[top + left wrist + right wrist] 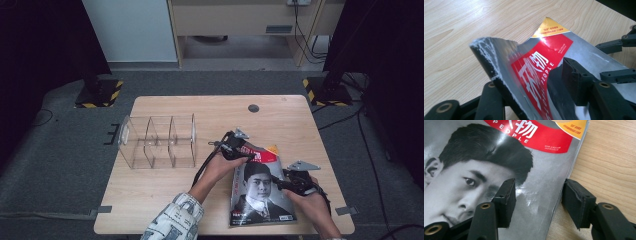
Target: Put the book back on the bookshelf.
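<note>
The pale wooden table (165, 185) carries a glossy, floppy magazine with a red title band (261, 192) at its near right; my left gripper (239, 151) pinches its lifted top corner; my right gripper (537, 202) straddles its edge, jaws apart; I'd grip the spine.

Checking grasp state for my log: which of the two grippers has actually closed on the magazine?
The left gripper: it pinches the magazine's lifted top corner, while the right gripper stands open astride its right edge.

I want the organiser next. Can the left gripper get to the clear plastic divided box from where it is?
Probably not yet: the left gripper is shut on the glossy magazine. Once released, bare wooden table lies between it and the clear plastic divided box.
</note>
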Available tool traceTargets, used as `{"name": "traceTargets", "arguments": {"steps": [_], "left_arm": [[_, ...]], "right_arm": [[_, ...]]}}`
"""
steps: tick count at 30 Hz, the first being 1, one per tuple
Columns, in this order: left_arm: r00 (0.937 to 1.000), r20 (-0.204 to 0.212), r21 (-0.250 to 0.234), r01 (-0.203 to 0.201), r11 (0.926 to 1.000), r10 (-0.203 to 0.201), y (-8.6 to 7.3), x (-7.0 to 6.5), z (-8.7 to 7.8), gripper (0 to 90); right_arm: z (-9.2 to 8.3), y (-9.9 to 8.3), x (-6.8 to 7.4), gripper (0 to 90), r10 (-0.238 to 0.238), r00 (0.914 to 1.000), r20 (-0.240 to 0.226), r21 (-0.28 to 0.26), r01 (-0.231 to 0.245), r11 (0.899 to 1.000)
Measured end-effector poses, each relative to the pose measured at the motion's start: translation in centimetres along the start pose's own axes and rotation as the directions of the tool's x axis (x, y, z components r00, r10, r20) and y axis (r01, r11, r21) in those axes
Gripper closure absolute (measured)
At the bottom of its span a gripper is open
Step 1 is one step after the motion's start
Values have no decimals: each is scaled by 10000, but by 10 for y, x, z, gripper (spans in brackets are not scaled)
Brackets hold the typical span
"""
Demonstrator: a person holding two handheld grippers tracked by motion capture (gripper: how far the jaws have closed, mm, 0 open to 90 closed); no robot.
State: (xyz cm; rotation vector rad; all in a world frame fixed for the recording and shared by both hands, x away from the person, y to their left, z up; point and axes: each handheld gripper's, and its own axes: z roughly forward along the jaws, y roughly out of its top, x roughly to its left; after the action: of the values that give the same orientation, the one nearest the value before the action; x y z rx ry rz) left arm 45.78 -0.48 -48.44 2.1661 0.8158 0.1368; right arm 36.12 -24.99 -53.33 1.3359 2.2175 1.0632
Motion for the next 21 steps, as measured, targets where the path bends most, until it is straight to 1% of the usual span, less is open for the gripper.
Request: {"name": "traceTargets", "arguments": {"steps": [2,6,13,15,18,21], "left_arm": [[9999,66,-15,106,9999,-106,0,1,0,517],[10000,47,86,35,10000,-35,-1,2,1,549],[9996,244,120,144,9998,-147,-1,1,3,613],[9997,237,180,74,9998,-78,0,0,3,634],[9996,264,111,72,9999,-75,1,-2,2,673],[9991,373,36,207,9998,-209,4,-2,0,723]], "right_arm": [[0,0,1,459,14,10000,-63,-16,-14,10000],[1,1,3,463,-143,9998,-105,-18,143,9999],[1,1,4,483,-221,9997,-139,-68,220,9997],[1,1,4,485,-197,9997,-140,-62,197,9998],[1,1,4,487,-199,9997,-141,-57,198,9998],[2,1,4,488,-254,9996,-147,-74,253,9997]]}}
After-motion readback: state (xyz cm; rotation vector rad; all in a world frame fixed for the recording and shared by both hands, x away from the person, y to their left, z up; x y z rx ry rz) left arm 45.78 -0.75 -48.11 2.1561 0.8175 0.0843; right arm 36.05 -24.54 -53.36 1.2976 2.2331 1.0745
